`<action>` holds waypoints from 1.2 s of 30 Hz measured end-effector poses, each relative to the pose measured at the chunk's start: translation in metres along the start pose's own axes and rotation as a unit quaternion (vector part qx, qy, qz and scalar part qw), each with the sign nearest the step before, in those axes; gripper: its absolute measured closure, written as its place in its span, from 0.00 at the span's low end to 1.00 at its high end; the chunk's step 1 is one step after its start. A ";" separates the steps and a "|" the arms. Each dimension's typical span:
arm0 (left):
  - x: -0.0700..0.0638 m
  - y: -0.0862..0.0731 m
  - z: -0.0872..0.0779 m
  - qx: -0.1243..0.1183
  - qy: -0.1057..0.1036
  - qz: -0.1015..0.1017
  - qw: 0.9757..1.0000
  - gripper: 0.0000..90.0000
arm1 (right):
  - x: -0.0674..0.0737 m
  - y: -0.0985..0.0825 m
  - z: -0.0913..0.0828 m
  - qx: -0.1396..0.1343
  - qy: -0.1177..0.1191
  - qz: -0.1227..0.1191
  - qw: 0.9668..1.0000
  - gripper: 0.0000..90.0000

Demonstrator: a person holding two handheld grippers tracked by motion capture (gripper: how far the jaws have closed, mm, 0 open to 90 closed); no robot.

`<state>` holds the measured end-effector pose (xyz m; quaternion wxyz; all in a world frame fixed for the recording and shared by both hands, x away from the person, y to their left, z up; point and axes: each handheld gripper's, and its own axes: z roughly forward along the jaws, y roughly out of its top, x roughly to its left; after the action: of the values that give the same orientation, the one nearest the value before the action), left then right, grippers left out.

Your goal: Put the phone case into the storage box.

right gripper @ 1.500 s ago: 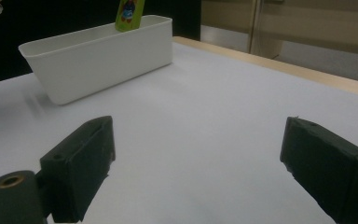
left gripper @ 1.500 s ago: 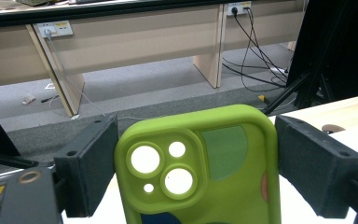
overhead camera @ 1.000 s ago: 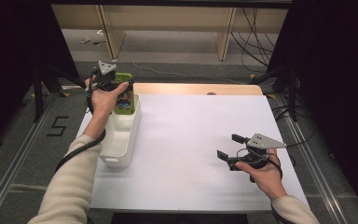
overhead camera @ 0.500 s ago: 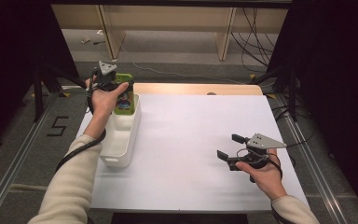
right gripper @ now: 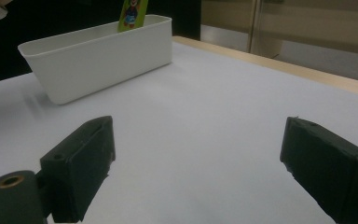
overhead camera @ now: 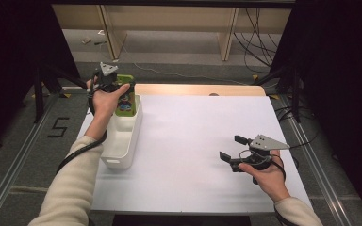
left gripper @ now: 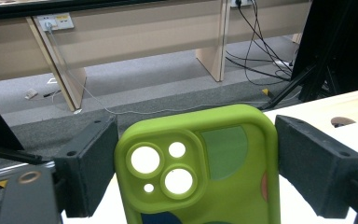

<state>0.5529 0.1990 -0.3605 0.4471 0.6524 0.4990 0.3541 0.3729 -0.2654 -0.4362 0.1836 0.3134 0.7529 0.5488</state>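
A white table (overhead camera: 188, 141) stands before wooden furniture legs and loose cables on a grey floor. The left gripper (left gripper: 186, 172) has its jaws at both sides of a green phone case (left gripper: 200, 163); whether they press it or only stand just beside it, I cannot tell. The case stands upright at the far end of a white bin (overhead camera: 122, 136). The right gripper (overhead camera: 234, 153), well apart from the bin, rests with jaws wide apart above the table.

One legible mark noted: the numeral 5 (overhead camera: 58, 127), in black, on the grey floor left of the counter (overhead camera: 193, 141). No other text, label or brand can be read.
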 end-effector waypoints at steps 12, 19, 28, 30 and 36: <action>0.001 -0.002 0.002 0.004 0.002 0.002 1.000 0.18 | 0.000 0.000 0.000 0.001 0.000 0.000 1.000 0.12; 0.002 -0.003 0.003 0.006 0.002 0.001 1.000 0.18 | 0.000 0.000 0.000 0.001 0.000 0.001 1.000 0.12; 0.003 -0.005 0.005 0.009 0.002 0.002 1.000 0.18 | 0.000 0.000 0.000 0.000 0.000 0.000 1.000 0.12; 0.004 -0.006 0.005 0.009 0.003 0.002 1.000 0.18 | 0.000 0.000 0.000 0.000 0.000 0.001 1.000 0.12; 0.004 -0.006 0.006 0.010 0.003 0.002 1.000 0.18 | 0.000 0.000 0.000 0.000 0.001 0.001 1.000 0.12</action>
<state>0.5571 0.2023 -0.3684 0.4383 0.6565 0.5027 0.3524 0.3730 -0.2654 -0.4363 0.1823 0.3139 0.7529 0.5491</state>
